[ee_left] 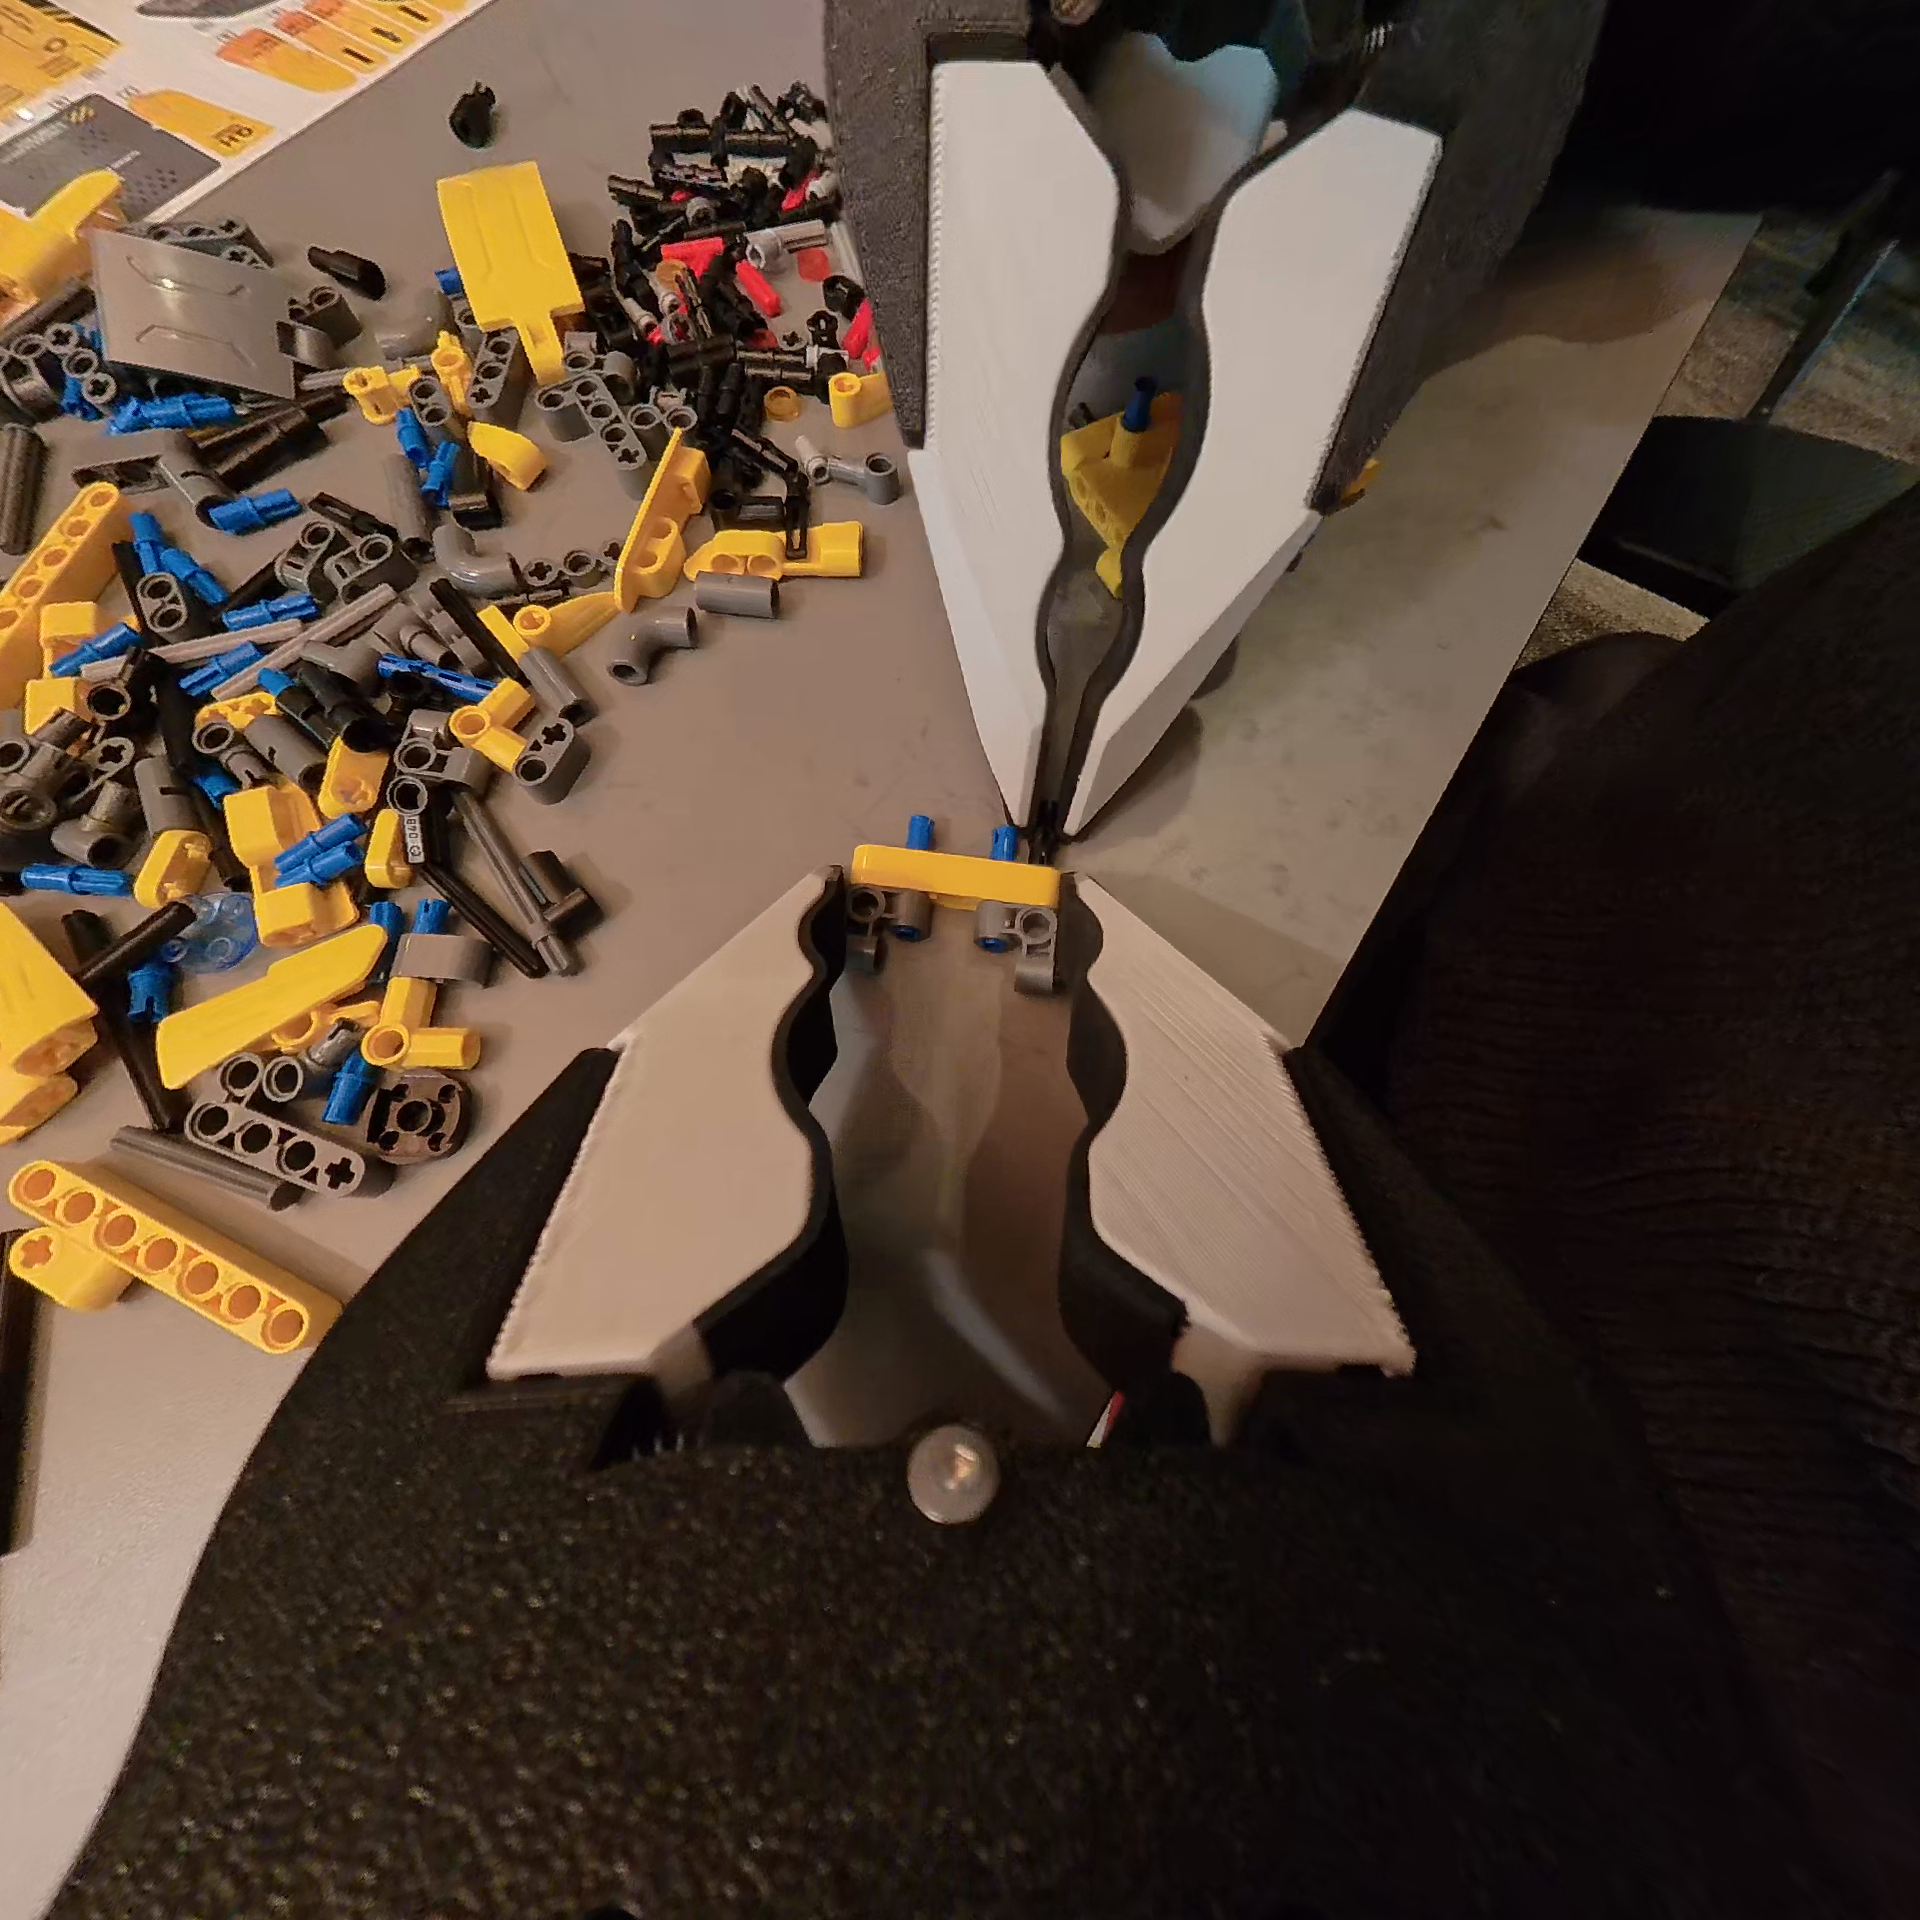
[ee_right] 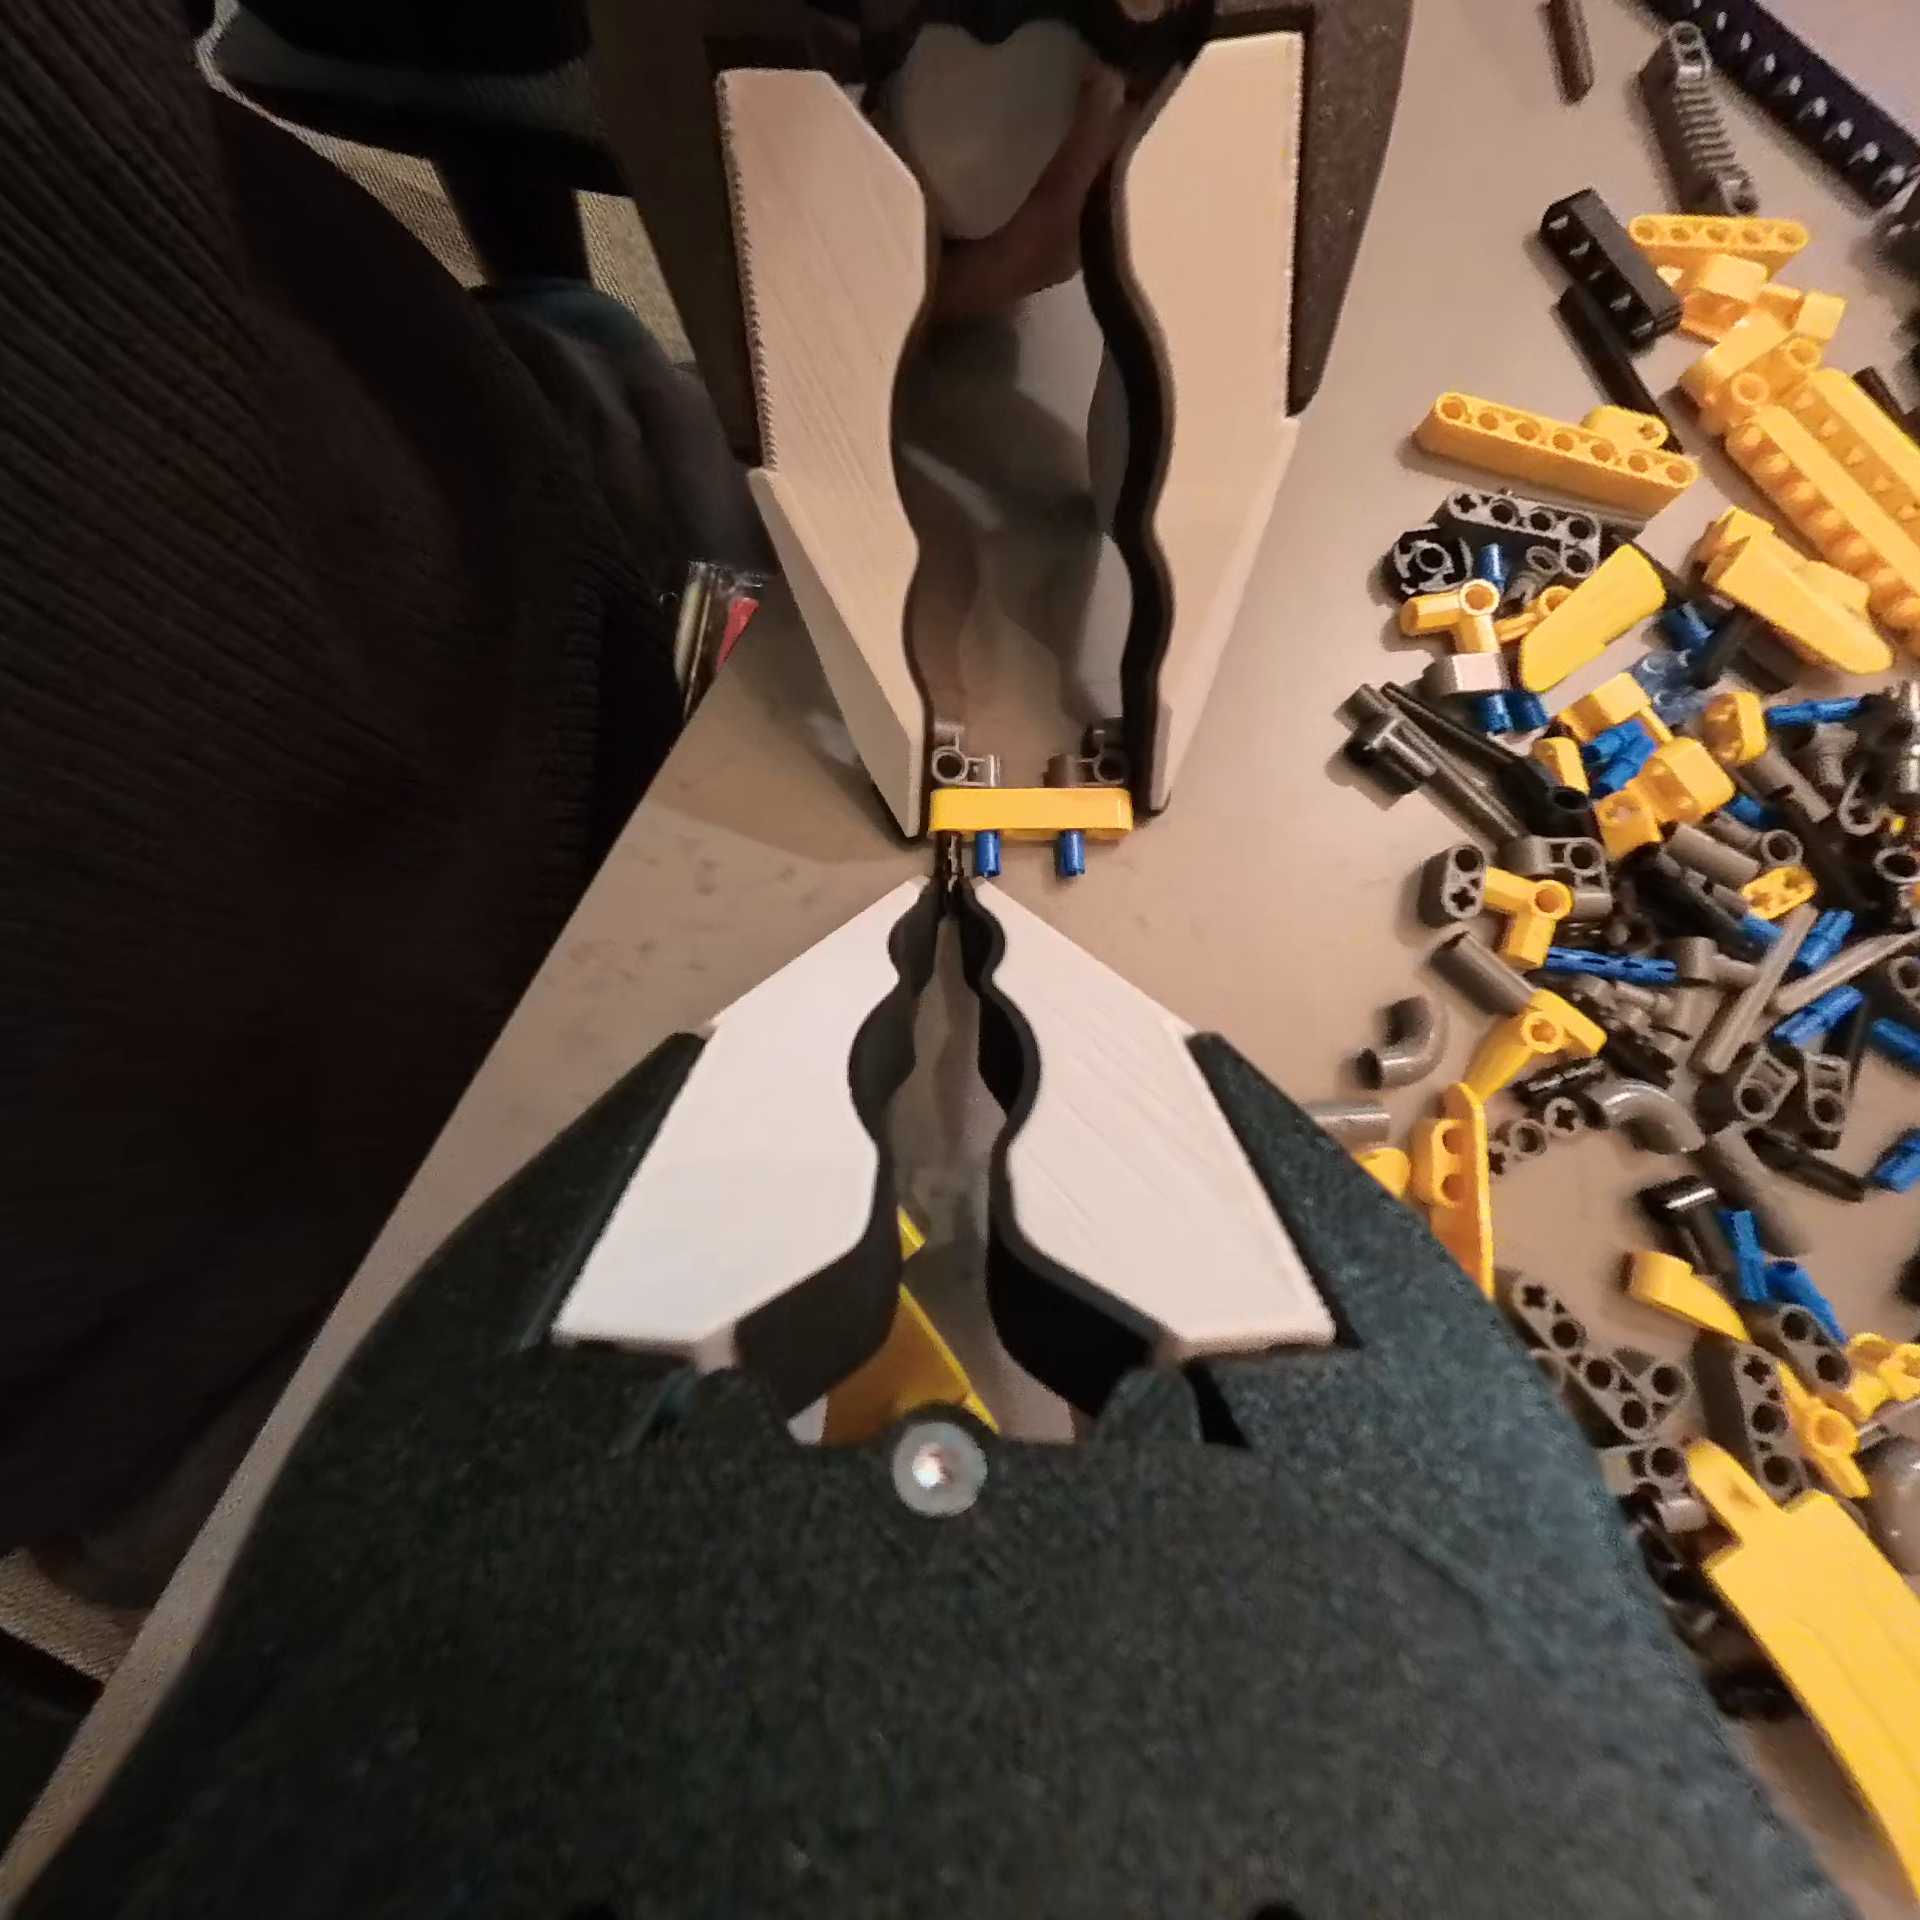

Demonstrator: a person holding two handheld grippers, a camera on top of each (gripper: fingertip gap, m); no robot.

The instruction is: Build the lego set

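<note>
- Left claw (ee_left: 956,883) is clamped on a yellow beam (ee_left: 954,871) carrying 2 blue pins (ee_left: 920,831).
- Right claw (ee_right: 948,883), tips together, pinches a black pin (ee_right: 948,858) at the beam's end.
- Loose parts (ee_left: 343,644) lie on the table (ee_left: 790,748) to the left claw's left.

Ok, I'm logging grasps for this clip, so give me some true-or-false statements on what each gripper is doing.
1. The left gripper holds a yellow beam between its tips. True.
2. The right gripper is wide open. False: its jaws are nearly closed on a small black pin.
3. The beam carries blue pins. True.
4. The black pin is at the middle of the beam. False: it is at one end.
5. The loose parts sit in a tray. False: they lie on the table.
</note>
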